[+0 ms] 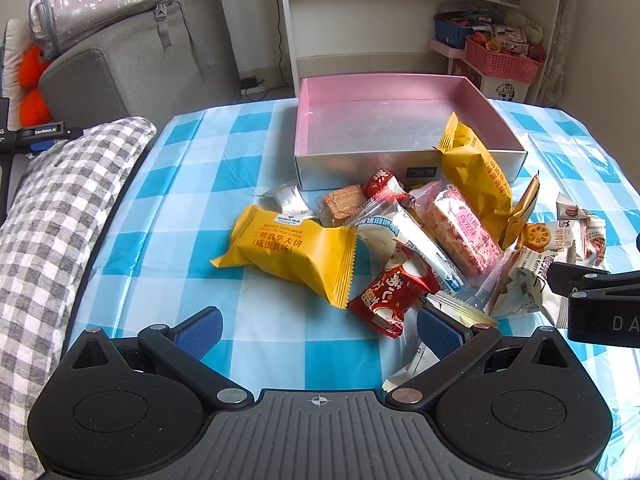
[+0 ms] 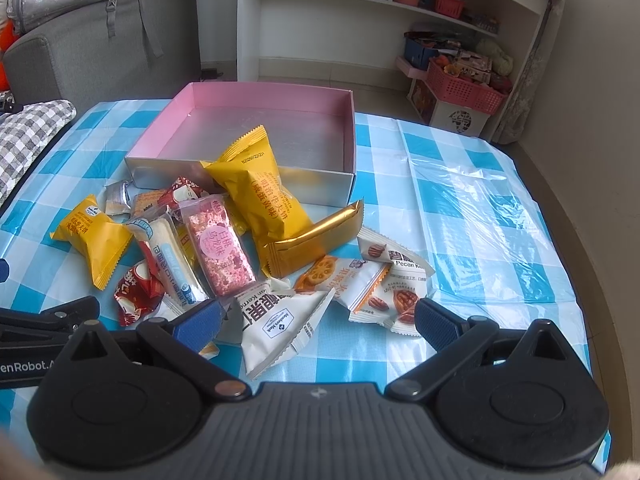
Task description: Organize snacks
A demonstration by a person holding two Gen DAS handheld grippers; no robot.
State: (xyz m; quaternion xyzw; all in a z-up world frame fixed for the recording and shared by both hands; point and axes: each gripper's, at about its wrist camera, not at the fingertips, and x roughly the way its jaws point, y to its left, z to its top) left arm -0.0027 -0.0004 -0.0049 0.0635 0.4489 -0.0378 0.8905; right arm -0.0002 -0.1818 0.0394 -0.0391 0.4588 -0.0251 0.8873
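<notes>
A pile of wrapped snacks lies on the blue-checked tablecloth in front of an empty pink-lined box [image 1: 316,120] [image 2: 160,136]. A yellow waffle pack [image 1: 288,252] [image 2: 94,240] lies at the pile's left; a second yellow pack [image 1: 476,172] [image 2: 260,192] leans on the box's front wall. A red pack [image 1: 394,300] [image 2: 134,296], a pink bar [image 1: 460,232] [image 2: 222,252], a gold pack [image 2: 316,240] and white nut packs [image 2: 280,320] lie nearer. My left gripper [image 1: 318,332] is open and empty, just short of the red pack. My right gripper [image 2: 318,324] is open over the white nut packs.
A grey-checked cushion [image 1: 52,232] lies along the table's left edge. A grey sofa [image 1: 132,64] with a bag stands behind left. White shelves [image 1: 400,20] with a pink basket [image 1: 500,62] stand behind the box. The tablecloth's right side [image 2: 480,208] is wrinkled plastic.
</notes>
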